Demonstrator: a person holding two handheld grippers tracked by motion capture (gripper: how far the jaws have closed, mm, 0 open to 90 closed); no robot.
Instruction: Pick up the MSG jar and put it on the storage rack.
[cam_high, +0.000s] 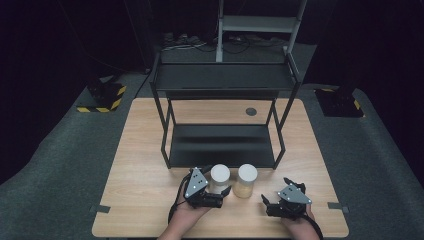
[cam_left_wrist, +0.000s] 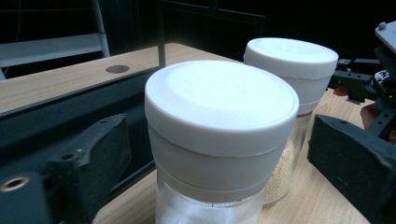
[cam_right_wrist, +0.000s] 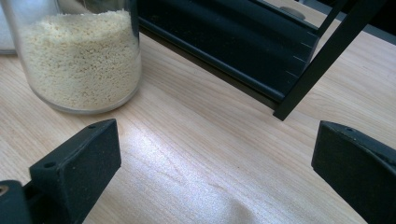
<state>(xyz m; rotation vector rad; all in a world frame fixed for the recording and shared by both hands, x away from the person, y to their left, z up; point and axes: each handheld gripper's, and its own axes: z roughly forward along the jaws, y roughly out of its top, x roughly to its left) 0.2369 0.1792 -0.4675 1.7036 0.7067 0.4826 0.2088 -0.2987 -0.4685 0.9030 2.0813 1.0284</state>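
Closest to the lens in the left gripper view, the near jar (cam_left_wrist: 219, 140) with its broad white lid stands between the left gripper (cam_high: 218, 192)'s two black jaws, which are spread wide on either side of it and, as far as I can tell, not yet pressing its glass. That straddling pose reads as a grasp being lined up below the lid. Just beside it, on the wooden table (cam_high: 145, 150), stands the grain jar (cam_high: 246, 180) (its pale granules show clearly in the right gripper view). The right gripper (cam_high: 272, 200) rests low on the table with its jaws also wide apart and nothing between them, off to the side of that second jar, likely waiting its turn. Both jars stand upright directly in front of the black shelf rack (cam_high: 222, 145), handy for lifting onto its lower shelf.
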